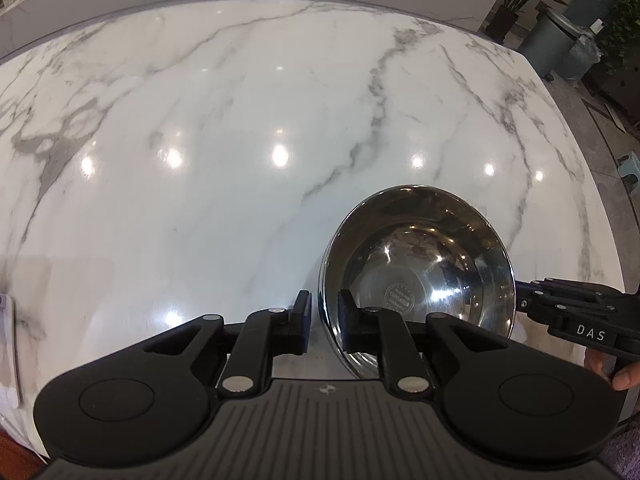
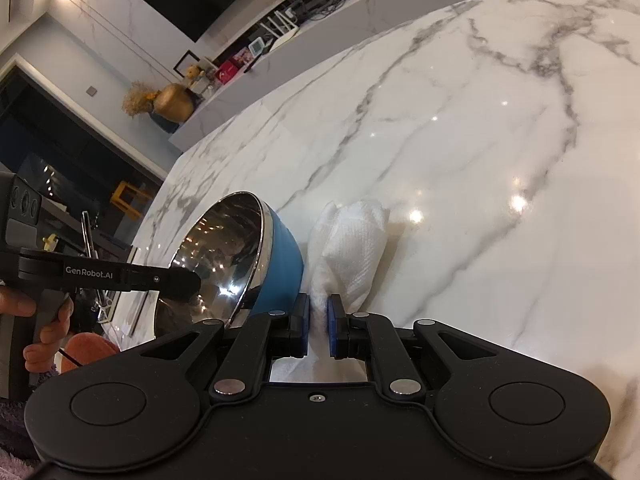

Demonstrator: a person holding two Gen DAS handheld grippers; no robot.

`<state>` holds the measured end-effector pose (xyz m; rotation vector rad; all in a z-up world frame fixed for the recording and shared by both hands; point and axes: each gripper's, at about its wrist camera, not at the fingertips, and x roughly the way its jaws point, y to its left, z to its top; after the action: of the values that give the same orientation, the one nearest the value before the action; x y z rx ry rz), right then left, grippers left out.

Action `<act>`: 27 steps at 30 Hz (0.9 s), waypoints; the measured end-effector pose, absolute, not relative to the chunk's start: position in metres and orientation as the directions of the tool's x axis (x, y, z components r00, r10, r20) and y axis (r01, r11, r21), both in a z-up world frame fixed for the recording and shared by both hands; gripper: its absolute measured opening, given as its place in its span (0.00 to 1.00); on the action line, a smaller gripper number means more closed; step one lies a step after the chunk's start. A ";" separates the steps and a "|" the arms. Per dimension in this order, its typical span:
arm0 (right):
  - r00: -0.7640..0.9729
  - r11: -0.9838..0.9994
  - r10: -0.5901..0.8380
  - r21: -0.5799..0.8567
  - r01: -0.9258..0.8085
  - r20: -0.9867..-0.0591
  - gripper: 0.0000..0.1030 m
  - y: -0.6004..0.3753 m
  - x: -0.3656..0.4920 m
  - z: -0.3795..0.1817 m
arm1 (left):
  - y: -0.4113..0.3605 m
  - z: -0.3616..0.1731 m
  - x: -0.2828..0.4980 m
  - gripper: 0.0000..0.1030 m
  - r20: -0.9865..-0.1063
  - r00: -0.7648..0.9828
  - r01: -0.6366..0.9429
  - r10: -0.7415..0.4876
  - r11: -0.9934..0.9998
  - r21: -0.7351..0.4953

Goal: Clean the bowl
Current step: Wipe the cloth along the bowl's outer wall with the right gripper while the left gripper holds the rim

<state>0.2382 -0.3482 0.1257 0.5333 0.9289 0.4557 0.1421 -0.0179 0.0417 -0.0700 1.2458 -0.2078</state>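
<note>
Bowl (image 1: 418,276): steel inside, blue outside, nothing in it we can see, only reflections. It's tilted on the marble table (image 1: 240,120), mouth toward our left gripper (image 1: 325,322). That gripper straddles the near rim, one finger inside, one outside; jaws stand a little apart and whether the pads press on the rim we can't tell. Right gripper (image 2: 319,326) is clamped on a white paper towel (image 2: 352,248), which bunches ahead of it, just right of the bowl's blue wall. Table ahead of both grippers is bare to the far edge.
</note>
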 end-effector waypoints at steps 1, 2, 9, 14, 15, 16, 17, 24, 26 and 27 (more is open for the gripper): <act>0.524 0.782 0.579 0.608 -0.140 -0.625 0.08 -0.349 0.238 0.127 | -0.017 0.042 0.142 0.20 -0.935 0.293 0.114 -0.200 0.978 -0.173; 0.525 0.783 0.578 0.606 -0.141 -0.625 0.08 -0.349 0.238 0.127 | -0.016 0.042 0.141 0.23 -0.937 0.283 0.110 -0.205 0.977 -0.180; 0.554 0.809 0.542 0.570 -0.143 -0.632 0.08 -0.353 0.243 0.138 | -0.008 0.037 0.132 0.30 -0.944 0.232 0.072 -0.237 0.971 -0.226; 0.581 0.796 0.561 0.577 -0.182 -0.590 0.08 -0.358 0.242 0.150 | -0.012 0.041 0.129 0.25 -0.945 0.238 0.080 -0.222 0.975 -0.209; 0.582 0.792 0.566 0.580 -0.188 -0.584 0.08 -0.359 0.242 0.151 | -0.013 0.042 0.129 0.22 -0.945 0.241 0.085 -0.220 0.975 -0.206; 0.584 0.788 0.572 0.584 -0.197 -0.575 0.08 -0.359 0.241 0.153 | -0.014 0.042 0.129 0.20 -0.945 0.243 0.090 -0.217 0.976 -0.201; 0.585 0.781 0.582 0.588 -0.210 -0.564 0.08 -0.359 0.240 0.155 | -0.016 0.043 0.130 0.20 -0.946 0.247 0.096 -0.210 0.977 -0.192; 0.577 0.766 0.605 0.598 -0.235 -0.548 0.08 -0.358 0.237 0.151 | -0.028 0.043 0.136 0.16 -0.954 0.253 0.121 -0.157 0.984 -0.130; 0.576 0.761 0.609 0.607 -0.230 -0.545 0.08 -0.358 0.237 0.148 | -0.031 0.043 0.139 0.16 -0.957 0.252 0.122 -0.144 0.986 -0.116; 0.573 0.757 0.613 0.614 -0.226 -0.544 0.08 -0.359 0.236 0.145 | -0.032 0.042 0.140 0.16 -0.958 0.251 0.122 -0.140 0.986 -0.112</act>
<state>0.2364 -0.3587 0.1446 0.5204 0.8227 0.5183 0.1399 -0.0316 0.0424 -0.0155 1.3049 -0.1780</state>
